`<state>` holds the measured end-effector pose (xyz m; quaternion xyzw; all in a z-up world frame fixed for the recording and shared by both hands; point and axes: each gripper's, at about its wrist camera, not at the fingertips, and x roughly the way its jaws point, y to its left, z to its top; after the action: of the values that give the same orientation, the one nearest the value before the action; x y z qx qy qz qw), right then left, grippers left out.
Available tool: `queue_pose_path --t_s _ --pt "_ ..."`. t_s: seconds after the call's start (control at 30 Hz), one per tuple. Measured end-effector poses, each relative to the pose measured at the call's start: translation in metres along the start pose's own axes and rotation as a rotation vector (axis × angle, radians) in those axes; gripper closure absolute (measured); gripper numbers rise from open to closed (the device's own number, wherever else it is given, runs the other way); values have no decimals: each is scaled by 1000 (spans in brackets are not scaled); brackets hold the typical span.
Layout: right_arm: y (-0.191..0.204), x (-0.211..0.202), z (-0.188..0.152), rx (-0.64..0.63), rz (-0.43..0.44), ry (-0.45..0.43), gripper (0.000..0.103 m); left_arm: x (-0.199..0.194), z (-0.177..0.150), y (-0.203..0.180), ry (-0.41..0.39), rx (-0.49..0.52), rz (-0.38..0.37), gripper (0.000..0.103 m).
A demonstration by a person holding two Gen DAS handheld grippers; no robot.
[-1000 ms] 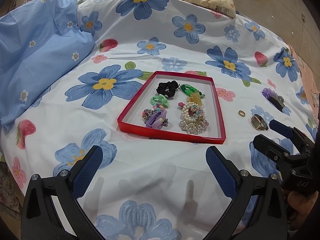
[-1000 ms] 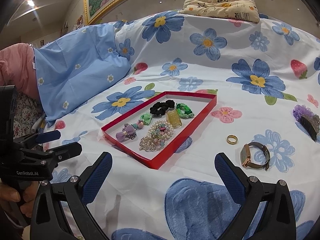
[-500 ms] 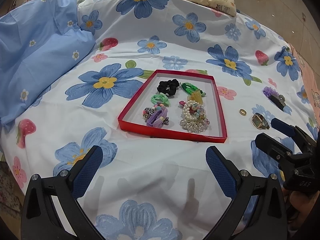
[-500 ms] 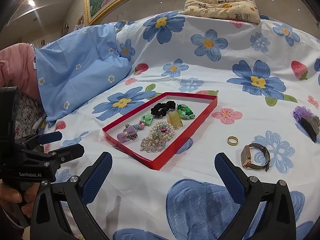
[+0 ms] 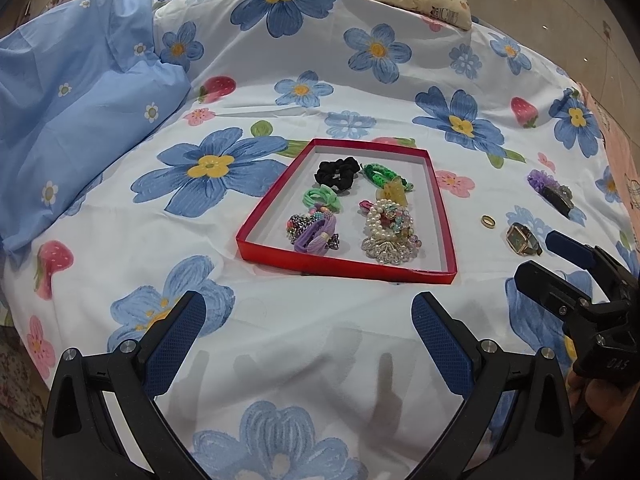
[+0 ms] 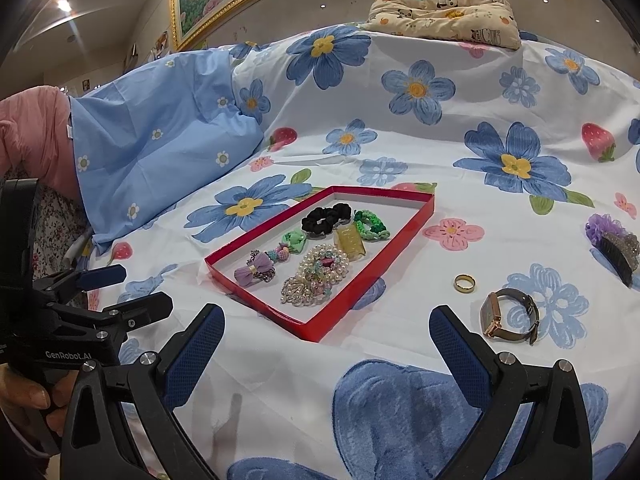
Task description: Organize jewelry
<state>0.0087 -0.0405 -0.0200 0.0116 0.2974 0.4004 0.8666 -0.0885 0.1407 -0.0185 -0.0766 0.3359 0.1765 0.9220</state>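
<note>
Bedding comes first: a white sheet [image 6: 460, 160] printed with blue flowers and strawberries covers the whole surface, with a plain blue cover [image 6: 160, 140] bunched at its left and a small panda-print cushion [image 6: 444, 16] lying at the far edge. Near the middle of the sheet sits a shallow red tray [image 5: 344, 270], and most of the jewelry is already inside it: a black scrunchie [image 5: 337, 172] and a green braided band [image 5: 378, 174] at the far end, a light green hair tie [image 5: 322, 197] and a yellow clip [image 5: 392, 193] in the middle, a purple bow [image 5: 314, 234] and a pearl cluster [image 5: 386, 224] nearest the cameras. Three pieces lie outside, on the sheet to the right of the tray: a purple hair comb [image 6: 612, 246] farthest out, a watch [image 6: 510, 316] closer in, and a gold ring [image 6: 465, 283] between the watch and the tray. Both claws hang above the near edge of the sheet, touching nothing. The left gripper [image 5: 308, 322] has its blue pads spread wide apart and holds nothing; the right gripper [image 6: 326, 334] is likewise spread and bare, with the watch just beyond its right finger.
</note>
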Motion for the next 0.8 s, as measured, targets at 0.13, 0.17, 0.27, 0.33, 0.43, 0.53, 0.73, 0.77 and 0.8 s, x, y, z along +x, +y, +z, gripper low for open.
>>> queue_pose_path --t_s 0.13,0.17,0.27,0.33,0.43,0.53,0.73,0.77,0.8 --pt "0 0 0 1 1 1 0 0 0 0 0 -2 -1 0" --pt "0 0 0 1 1 0 0 0 0 0 0 -3 -2 0" --pt "0 0 0 0 0 1 0 1 0 0 1 -1 -3 0" --pt "0 0 1 1 2 0 0 1 0 -1 -1 3 -3 0" --pt "0 0 1 -1 0 0 0 1 0 -2 -2 5 -5 0" --pt "0 0 0 0 0 1 0 1 0 -2 -1 4 -7 0" --pt "0 1 1 0 0 1 0 0 0 -3 -1 5 -3 0" --pt "0 1 1 -2 0 2 0 0 0 -3 0 4 -4 0" --pt "0 1 1 -2 0 2 0 0 0 -3 -1 3 -5 0"
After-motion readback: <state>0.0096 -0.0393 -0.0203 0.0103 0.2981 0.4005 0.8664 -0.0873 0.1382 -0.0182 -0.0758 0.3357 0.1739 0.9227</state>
